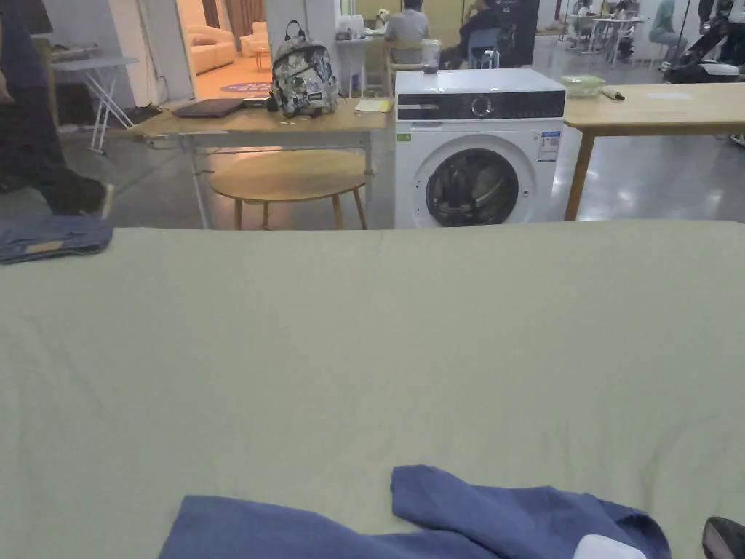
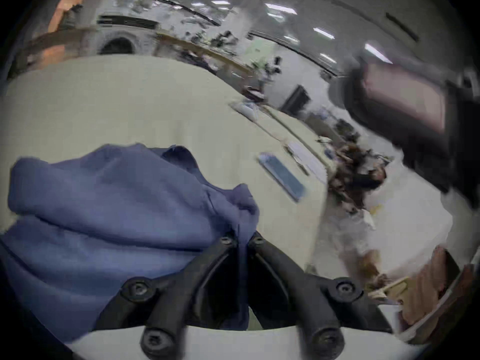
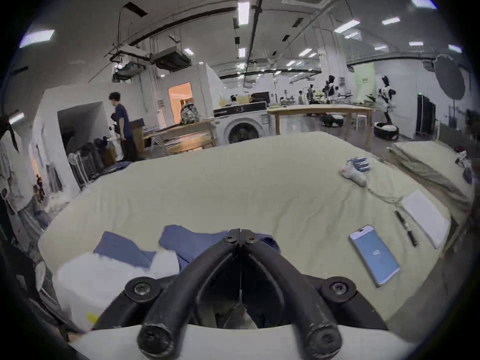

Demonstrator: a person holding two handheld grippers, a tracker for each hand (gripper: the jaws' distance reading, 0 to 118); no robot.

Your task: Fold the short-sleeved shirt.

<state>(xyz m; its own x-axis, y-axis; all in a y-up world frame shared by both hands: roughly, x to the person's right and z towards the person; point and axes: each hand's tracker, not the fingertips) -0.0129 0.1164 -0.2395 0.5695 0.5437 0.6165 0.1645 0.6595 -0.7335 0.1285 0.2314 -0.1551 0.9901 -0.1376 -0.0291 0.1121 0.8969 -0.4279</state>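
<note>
The blue short-sleeved shirt (image 1: 465, 520) lies crumpled at the near edge of the table covered in pale green cloth (image 1: 378, 342). In the left gripper view my left gripper (image 2: 241, 238) is shut on a bunched fold of the shirt (image 2: 109, 199), with fabric running down between the jaws. In the right gripper view my right gripper (image 3: 240, 233) is shut, its tips pressed together with nothing seen between them, and the shirt (image 3: 192, 241) lies just beyond. From the left gripper view the right gripper (image 2: 405, 100) appears blurred, raised at the upper right.
A phone (image 3: 374, 255), a pen (image 3: 406, 226), a white pad (image 3: 426, 217) and a small bundle (image 3: 355, 168) lie on the table's right side. Folded jeans (image 1: 51, 236) sit at the far left corner. Beyond stand a washing machine (image 1: 480, 149), tables and a person (image 3: 122, 126).
</note>
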